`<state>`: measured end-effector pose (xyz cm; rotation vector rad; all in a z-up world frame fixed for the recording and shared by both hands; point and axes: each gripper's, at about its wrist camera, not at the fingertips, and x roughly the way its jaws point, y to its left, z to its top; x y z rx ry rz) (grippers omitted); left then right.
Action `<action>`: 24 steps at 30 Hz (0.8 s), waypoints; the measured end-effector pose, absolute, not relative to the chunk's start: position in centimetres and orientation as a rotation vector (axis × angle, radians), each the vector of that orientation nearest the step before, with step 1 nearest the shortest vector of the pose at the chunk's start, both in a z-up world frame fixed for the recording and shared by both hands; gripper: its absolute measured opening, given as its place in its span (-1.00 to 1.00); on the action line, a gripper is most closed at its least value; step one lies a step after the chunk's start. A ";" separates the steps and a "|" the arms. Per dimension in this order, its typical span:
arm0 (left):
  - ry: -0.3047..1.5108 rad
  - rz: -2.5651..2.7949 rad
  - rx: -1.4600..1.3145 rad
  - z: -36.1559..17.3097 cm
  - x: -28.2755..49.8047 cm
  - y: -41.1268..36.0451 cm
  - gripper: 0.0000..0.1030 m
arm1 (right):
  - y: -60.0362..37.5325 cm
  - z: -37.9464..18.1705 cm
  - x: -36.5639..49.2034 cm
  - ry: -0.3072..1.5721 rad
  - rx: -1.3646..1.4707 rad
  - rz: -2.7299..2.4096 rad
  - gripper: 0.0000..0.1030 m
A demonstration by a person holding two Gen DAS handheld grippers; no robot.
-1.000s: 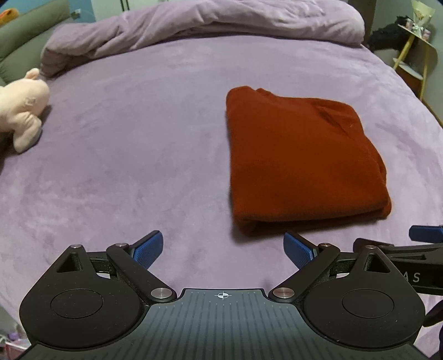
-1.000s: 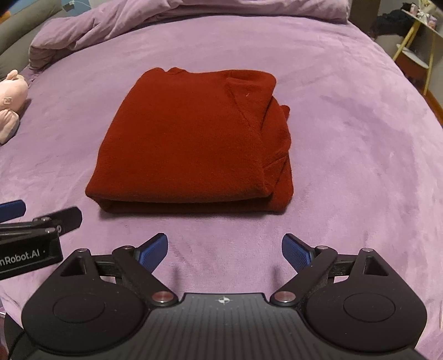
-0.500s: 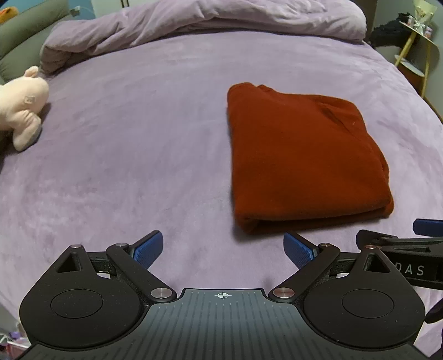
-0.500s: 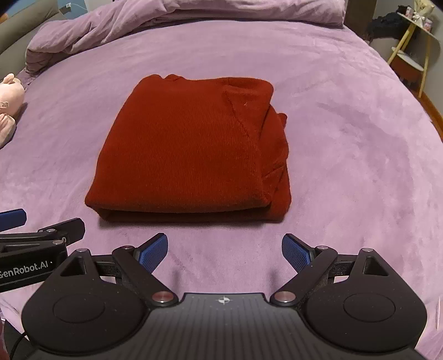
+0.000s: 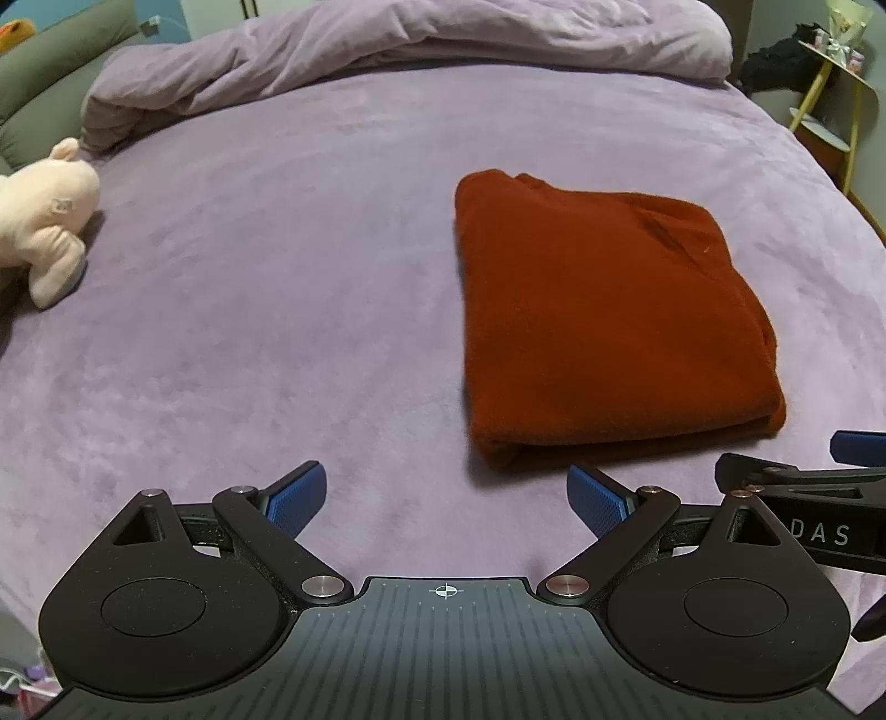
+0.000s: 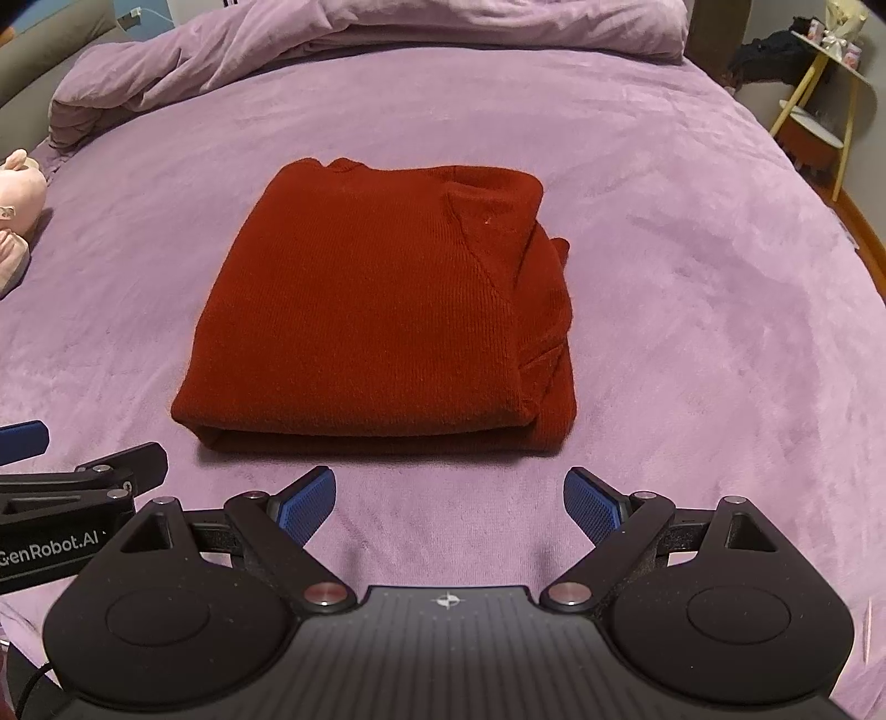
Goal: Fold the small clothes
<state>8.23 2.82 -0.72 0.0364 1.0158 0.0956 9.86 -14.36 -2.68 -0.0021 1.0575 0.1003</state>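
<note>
A dark red garment [image 6: 376, 315] lies folded into a compact rectangle on the purple bed [image 6: 692, 266], nearer the foot edge than the bunched duvet [image 6: 343, 39] at the head. From the right wrist view it sits straight ahead; from the left wrist view [image 5: 603, 327] it is off to the right.

The left hand-held gripper [image 5: 446, 498] hovers over bare bed, jaws wide and holding nothing. The right hand-held gripper [image 6: 448, 501] is likewise wide and empty, just short of the garment's near folded edge. Neither touches the cloth.

The folding looks essentially finished, so the step in hand is probably a last check or tidy. The weak spot is the right side, where inner layers bulge out past the top layer near the near-right corner. To do this well, tuck or press that bulge inward with one blue pad [image 6: 590, 504] rather than pinching and lifting, since lifting a thick knit would likely open the stack. Keep the other hand-held gripper low and clear, or resting lightly on the top layer to stop it sliding on the plush cover. Pull away straight back and level.

A pink plush toy [image 5: 44, 232] lies at the bed's left edge, well apart from the garment.
</note>
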 end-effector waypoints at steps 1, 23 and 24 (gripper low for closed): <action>1.017 0.096 0.037 -0.7 8.2 2.8 0.89 | -14.4 -2.6 9.9 1.057 -0.004 0.101 0.75; 1.033 0.093 0.041 -0.7 8.7 2.3 0.89 | -14.4 -2.5 10.2 1.058 -0.009 0.104 0.75; 1.035 0.093 0.041 -0.7 8.7 2.2 0.89 | -14.4 -2.5 10.2 1.058 -0.010 0.104 0.75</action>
